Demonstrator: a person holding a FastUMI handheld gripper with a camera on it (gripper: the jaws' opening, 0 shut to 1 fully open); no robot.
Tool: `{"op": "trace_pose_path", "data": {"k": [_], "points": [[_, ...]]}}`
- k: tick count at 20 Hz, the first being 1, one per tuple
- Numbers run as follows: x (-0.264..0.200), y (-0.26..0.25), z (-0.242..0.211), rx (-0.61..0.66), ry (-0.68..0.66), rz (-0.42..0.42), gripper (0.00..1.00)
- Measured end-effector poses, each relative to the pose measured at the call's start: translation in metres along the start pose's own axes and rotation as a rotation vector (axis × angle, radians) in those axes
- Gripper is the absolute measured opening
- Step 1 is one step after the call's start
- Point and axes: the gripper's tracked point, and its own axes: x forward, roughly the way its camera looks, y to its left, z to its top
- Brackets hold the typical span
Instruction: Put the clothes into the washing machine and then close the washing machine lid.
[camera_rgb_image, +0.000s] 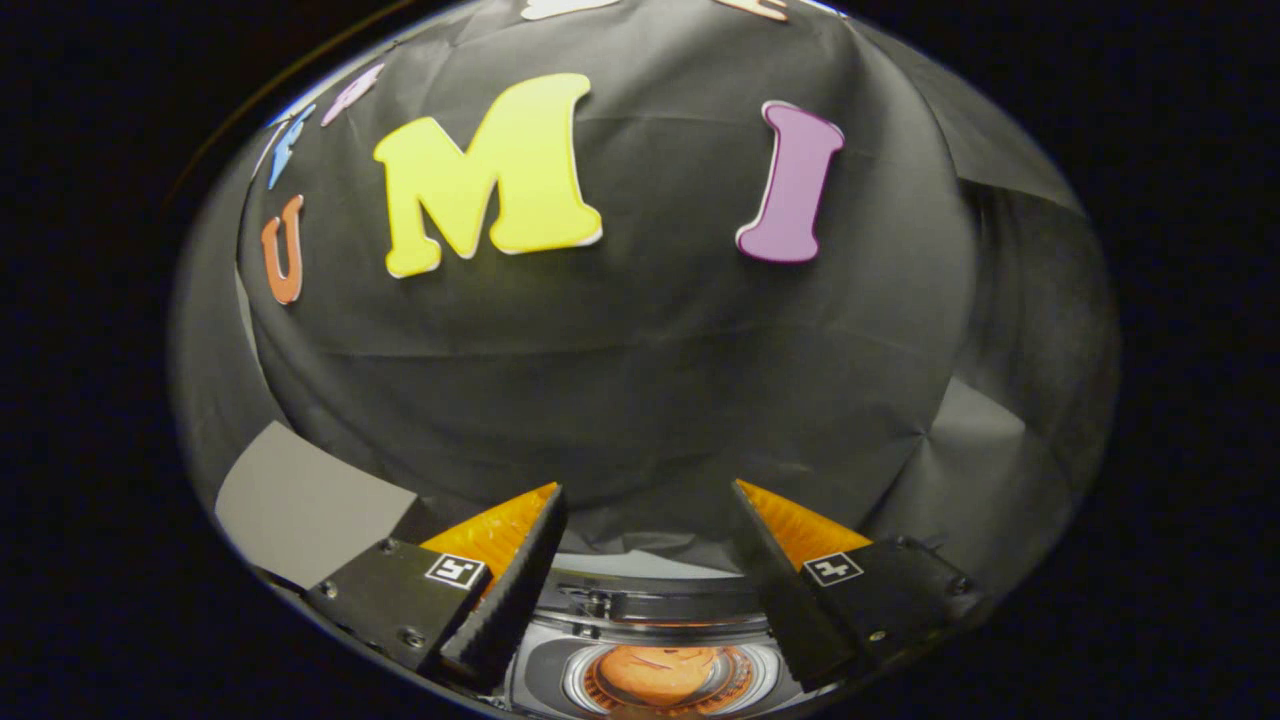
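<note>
Washing machine (650, 640) below, between spread, empty tongs (648, 500).

Tool (645, 520): black screwed mounts (square markers), ribbed fingers.

Cloth-walled booth (640, 380) with washing machine (650, 625)

the washer (640, 640) sits below, between the spread fingers (648, 495) of the gripper, which hold nothing. its round tub lies open with orange clothes (660, 672) inside. what the washer stands on is hidden. a pale grey surface (300, 505) shows left of the fingers.
</note>
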Motion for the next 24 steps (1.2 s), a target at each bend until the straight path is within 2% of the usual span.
{"op": "trace_pose_path", "data": {"k": [3,4,6,10,19,24], "points": [[0.010,-0.011,-0.033,0.059,0.101,-0.002,1.00],[0.012,-0.015,-0.034,0.039,0.048,-0.016,1.00],[0.005,-0.017,-0.040,0.024,0.058,-0.013,1.00],[-0.023,-0.014,-0.056,0.022,0.049,-0.014,1.00],[-0.090,-0.011,-0.142,0.012,0.129,-0.033,1.00],[-0.124,-0.018,-0.176,0.002,0.164,-0.095,0.99]]}}
